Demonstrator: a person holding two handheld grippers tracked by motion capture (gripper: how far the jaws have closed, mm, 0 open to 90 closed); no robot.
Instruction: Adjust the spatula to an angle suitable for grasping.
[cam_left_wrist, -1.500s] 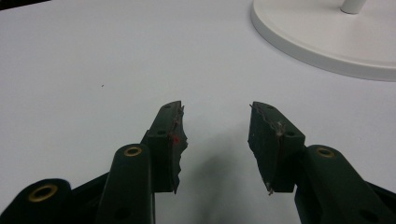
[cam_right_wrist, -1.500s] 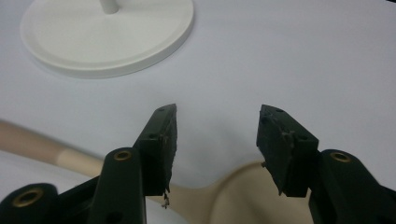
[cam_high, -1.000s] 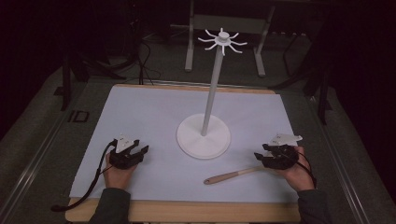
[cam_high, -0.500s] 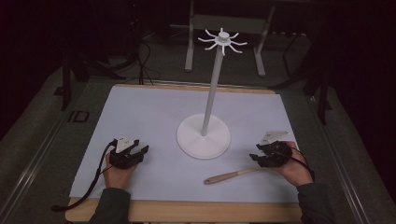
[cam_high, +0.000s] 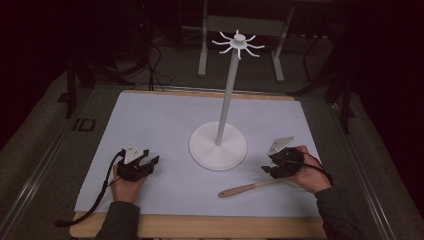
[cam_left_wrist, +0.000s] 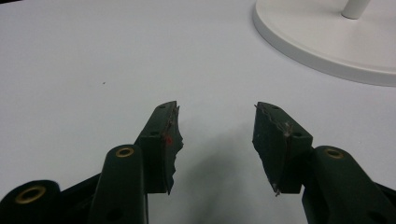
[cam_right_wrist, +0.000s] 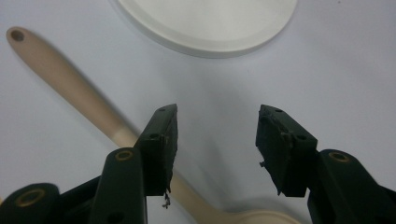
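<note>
A white stand (cam_high: 218, 147) rises from the pale mat (cam_high: 150, 125).

Pale wooden spoon (cam_high: 248, 188), white stand (cam_high: 218, 147), white sheet (cam_high: 165, 125), black grippers.

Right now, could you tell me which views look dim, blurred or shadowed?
High view: dark surroundings, only the white mat lit. Right gripper view: the wooden spoon is soft, slightly blurred. Left gripper view: sharp, with a faint shadow between the left gripper jaws.

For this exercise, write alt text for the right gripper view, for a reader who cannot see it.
The right gripper, its two black jaws open, hovers above a pale wooden spoon lying diagonally on the white table cover. The round white stand base sits beyond.
</note>
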